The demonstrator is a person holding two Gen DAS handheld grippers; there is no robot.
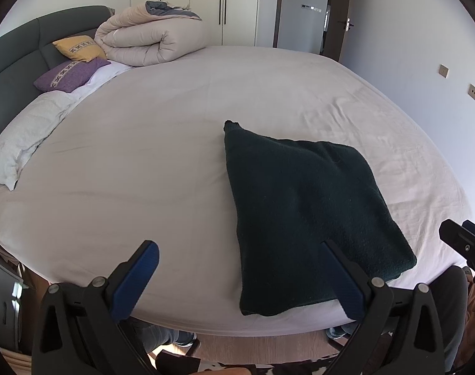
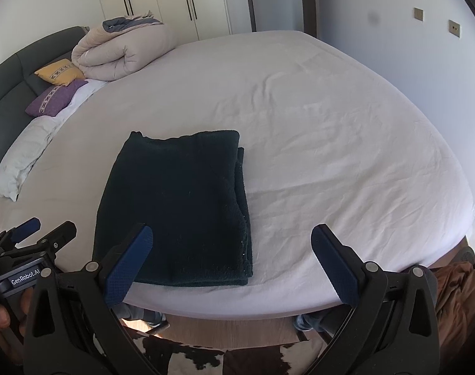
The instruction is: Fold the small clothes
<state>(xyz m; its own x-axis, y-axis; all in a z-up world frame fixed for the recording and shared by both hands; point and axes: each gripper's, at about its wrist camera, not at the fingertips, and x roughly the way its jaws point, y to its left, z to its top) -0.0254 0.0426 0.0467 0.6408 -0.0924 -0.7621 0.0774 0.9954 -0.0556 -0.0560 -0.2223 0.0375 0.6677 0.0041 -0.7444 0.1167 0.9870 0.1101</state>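
Right wrist view had the dark green folded garment [image 2: 178, 206] lying flat near the front edge of the bed [image 2: 331, 125], layered edges on its right side. Both the right gripper [image 2: 231, 259] and the left gripper [image 1: 240, 278] hung spread wide above that edge, gripping nothing. A rolled duvet [image 2: 124, 53] and pillows [image 2: 54, 97] sat by the headboard

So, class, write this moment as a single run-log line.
task: fold small clothes | dark green garment: folded, flat on bed near front edge | left gripper: open, empty | right gripper: open, empty
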